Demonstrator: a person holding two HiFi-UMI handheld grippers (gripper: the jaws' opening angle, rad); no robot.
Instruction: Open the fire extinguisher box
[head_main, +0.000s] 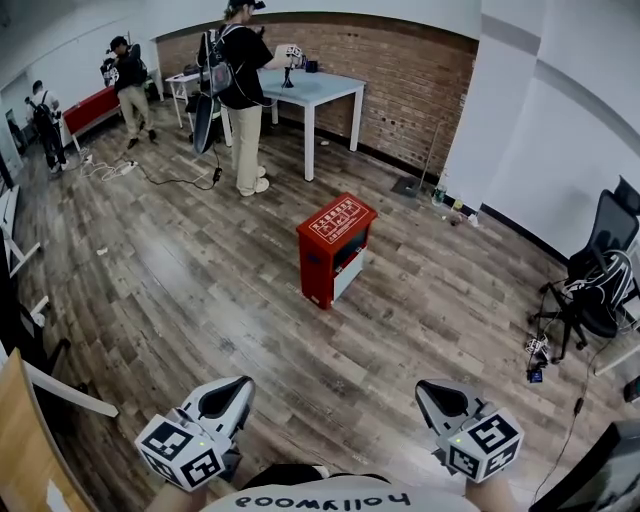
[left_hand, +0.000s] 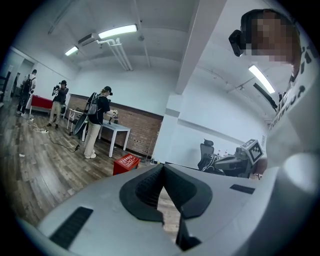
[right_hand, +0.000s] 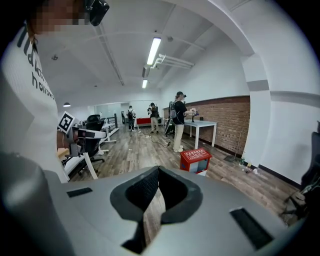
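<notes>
I note a white table (head_main: 322, 88) near the brick wall (head_main: 415, 75), with a person (head_main: 243, 85) wearing a backpack standing at it. A second person (head_main: 128, 80) and a third person (head_main: 45, 118) stand far left by a red bench (head_main: 88, 108), and a cable (head_main: 165, 181) trails across the wood floor (head_main: 200, 290). A black office chair (head_main: 600, 275) sits at the right.

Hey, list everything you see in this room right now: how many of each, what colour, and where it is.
fire extinguisher box: one, red, standing on the floor mid-room
table: one, white, at the back by the brick wall
brick wall: one, brown, behind the table
people: three, two in dark tops, at the back; one stands at the table
bench: one, red, far back left
office chair: one, black, at the right by the white wall
floor: one, grey-brown wood planks
left claw: one, grey with black pads, bottom left, shut, empty
right claw: one, grey with black pads, bottom right, shut, empty
</notes>
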